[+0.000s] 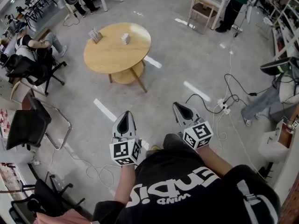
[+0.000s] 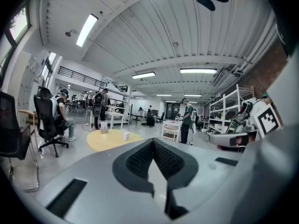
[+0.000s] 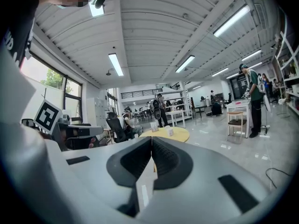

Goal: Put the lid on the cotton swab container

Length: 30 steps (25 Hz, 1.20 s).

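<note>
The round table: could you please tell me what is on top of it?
On the table: a small white box and a slatted stand near its edge, both too small to identify. The top hides most of its lower shelf.

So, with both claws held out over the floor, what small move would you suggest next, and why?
I'd probably step toward the round light wooden table, which stands well ahead of the left claw and right claw. Both are shut and empty, and the small white object on the tabletop, possibly the swab container, looks out of reach from here.
</note>
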Tool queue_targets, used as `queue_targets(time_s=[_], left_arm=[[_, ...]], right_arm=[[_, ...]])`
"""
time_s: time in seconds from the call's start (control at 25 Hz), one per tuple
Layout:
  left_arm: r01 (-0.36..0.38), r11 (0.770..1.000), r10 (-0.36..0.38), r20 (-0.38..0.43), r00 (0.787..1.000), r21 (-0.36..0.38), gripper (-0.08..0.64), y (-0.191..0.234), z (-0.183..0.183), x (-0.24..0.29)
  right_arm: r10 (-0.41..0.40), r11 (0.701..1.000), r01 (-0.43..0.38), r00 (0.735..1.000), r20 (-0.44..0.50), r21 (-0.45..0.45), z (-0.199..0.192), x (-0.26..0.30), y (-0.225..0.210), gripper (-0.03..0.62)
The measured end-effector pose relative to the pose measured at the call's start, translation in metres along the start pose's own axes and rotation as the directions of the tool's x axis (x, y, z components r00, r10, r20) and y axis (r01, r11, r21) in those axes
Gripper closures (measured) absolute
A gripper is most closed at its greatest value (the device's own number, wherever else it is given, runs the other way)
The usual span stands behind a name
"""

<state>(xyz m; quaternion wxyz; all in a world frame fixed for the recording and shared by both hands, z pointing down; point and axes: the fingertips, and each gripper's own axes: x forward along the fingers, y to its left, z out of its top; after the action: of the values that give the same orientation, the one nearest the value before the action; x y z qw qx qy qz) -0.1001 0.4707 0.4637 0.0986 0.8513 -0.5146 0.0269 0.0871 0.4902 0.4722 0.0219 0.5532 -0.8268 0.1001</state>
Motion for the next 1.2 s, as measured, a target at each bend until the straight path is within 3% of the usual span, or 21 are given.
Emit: queue_targets(time_s=[0.4,1.2], left_arm=[[0.0,1.0,0.0,-0.001,1.0,-0.005,0.551,0.019,-0.002,0.009],[0.024,1.0,-0.024,0.006,1.0,-0.017,0.551,0.044,0.008,0.08]], right_arm=[[-0.051,0.999,0.051,0.999,0.001,0.015,-0.004,0.012,-0.005,0.589],[-0.051,0.998,0.051,0.999,-0.012,0.04,0.0,0.084,-0.036,0.589]])
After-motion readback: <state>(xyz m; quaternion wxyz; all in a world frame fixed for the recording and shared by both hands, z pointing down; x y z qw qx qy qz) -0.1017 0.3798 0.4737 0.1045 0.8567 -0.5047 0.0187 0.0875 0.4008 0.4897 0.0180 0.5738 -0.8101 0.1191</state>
